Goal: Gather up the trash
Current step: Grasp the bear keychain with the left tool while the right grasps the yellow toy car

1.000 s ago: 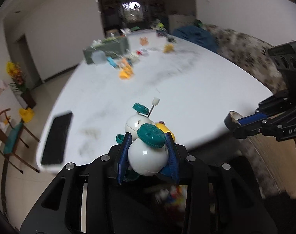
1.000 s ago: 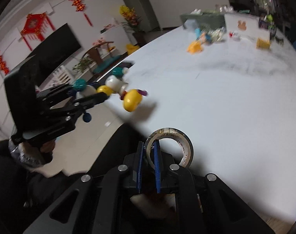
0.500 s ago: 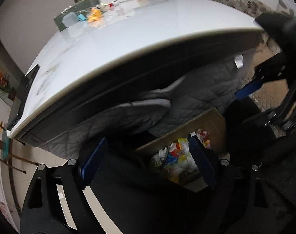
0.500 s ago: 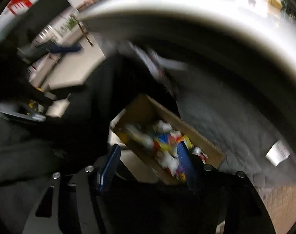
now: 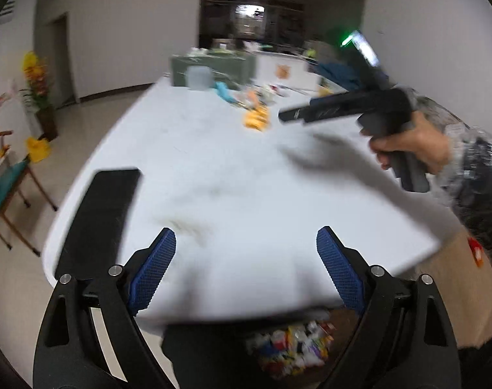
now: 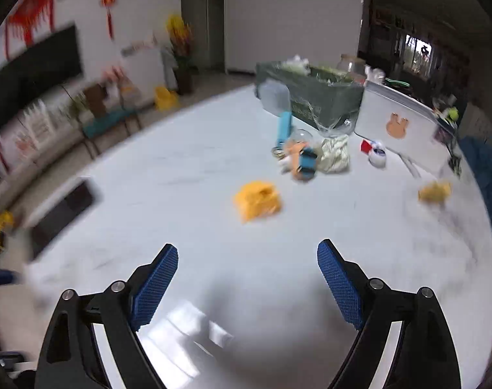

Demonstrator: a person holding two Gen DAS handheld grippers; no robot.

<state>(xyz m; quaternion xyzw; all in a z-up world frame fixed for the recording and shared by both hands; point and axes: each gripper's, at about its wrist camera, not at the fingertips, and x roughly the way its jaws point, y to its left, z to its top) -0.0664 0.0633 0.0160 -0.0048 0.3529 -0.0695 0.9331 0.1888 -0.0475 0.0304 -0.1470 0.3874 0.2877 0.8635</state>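
— What are your tools doing?

— My left tool point(image 5: 246, 261) is spread wide with nothing between its blue pads point(image 5: 153, 270). It sits over the near edge of the white counter point(image 5: 229, 175). My right tool point(image 6: 247, 277) is released too, pads far apart and empty, out over the counter's middle.

— Can you see one from the other?

— From the left one, yes: the right tool point(image 5: 314, 113) is ahead and to the right, blurred, with my right hand point(image 5: 407, 149) around its grip.

— Where is the trash?

— Below my left tool, past the counter edge, there is a cardboard box point(image 5: 463, 288) with a heap of coloured scraps point(image 5: 291, 343) in it. On the counter, a crumpled yellow piece point(image 6: 257, 201) lies straight ahead of my right tool, apart from it. Beyond that is a small cluster point(image 6: 304, 159) of orange, blue and pale bits. Another yellow piece point(image 6: 435, 191) sits far to the right.

— Anything else nearby?

— A black flat slab point(image 5: 101, 214) lies on the counter just left of my left tool. At the far end stand a green box point(image 6: 314, 97) and a white box point(image 6: 398, 126) with a rabbit sticker.
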